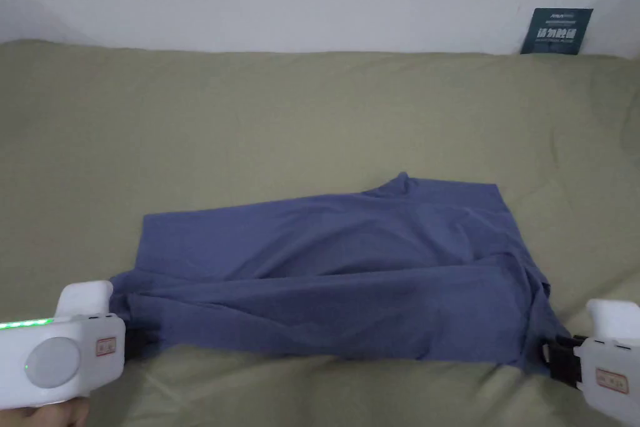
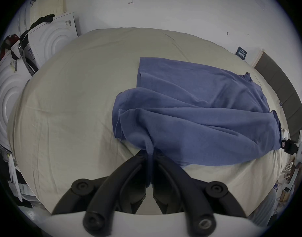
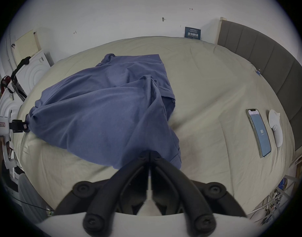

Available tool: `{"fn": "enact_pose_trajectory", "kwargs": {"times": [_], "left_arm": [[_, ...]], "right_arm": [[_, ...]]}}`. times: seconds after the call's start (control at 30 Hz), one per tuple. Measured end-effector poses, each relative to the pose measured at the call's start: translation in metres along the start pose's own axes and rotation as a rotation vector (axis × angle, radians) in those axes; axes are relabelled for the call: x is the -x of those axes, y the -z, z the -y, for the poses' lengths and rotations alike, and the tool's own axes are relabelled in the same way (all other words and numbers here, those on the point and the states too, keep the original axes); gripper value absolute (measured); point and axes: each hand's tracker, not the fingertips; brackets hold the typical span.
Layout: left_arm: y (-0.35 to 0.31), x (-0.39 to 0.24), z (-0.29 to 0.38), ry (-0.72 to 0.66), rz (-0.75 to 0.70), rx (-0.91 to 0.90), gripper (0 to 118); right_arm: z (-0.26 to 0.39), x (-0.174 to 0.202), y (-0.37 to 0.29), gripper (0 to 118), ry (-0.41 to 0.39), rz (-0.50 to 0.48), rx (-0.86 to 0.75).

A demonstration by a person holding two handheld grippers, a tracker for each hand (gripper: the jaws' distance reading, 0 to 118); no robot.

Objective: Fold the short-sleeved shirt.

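Both tongs, left tongs [image 2: 150, 152] and right tongs [image 3: 149, 154], clamp the shirt [image 1: 337, 266] near the bed's [image 1: 312, 115] front edge; lift evenly, keeping it taut.

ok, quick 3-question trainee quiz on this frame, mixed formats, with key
1. True or false: the left tongs are open and clear of the blue shirt.
2. Multiple choice: the phone lies on the A) floor B) bed sheet C) shirt.
3. Fill in: the right tongs grip the shirt at its near ____ corner, seen from the head view.

Key: 1 false, both jaws pinch the fabric. 2 B, beside a white remote-like device. 3 right.
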Motion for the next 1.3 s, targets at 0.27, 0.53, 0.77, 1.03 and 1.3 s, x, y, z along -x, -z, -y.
{"fn": "enact_pose_trajectory", "kwargs": {"times": [0.27, 0.53, 0.77, 1.03, 1.3], "left_arm": [[-0.007, -0.009, 0.000, 0.011, 0.004, 0.006, 4], [-0.020, -0.008, -0.004, 0.046, 0.003, -0.001, 4], [-0.050, -0.001, 0.007, 0.080, 0.002, -0.007, 4], [-0.095, 0.028, 0.067, 0.103, 0.038, 0.043, 4], [-0.102, 0.042, 0.083, 0.043, 0.089, 0.019, 18]], "right_arm": [[-0.022, 0.000, 0.017, 105, -0.005, 0.013, 0.027], [-0.003, 0.014, 0.002, 13, -0.066, -0.004, 0.017], [0.012, 0.002, -0.045, 13, -0.054, -0.037, -0.010], [0.080, 0.009, -0.092, 13, -0.048, -0.064, 0.042], [0.097, 0.017, -0.095, 54, -0.010, -0.057, 0.066]]}}
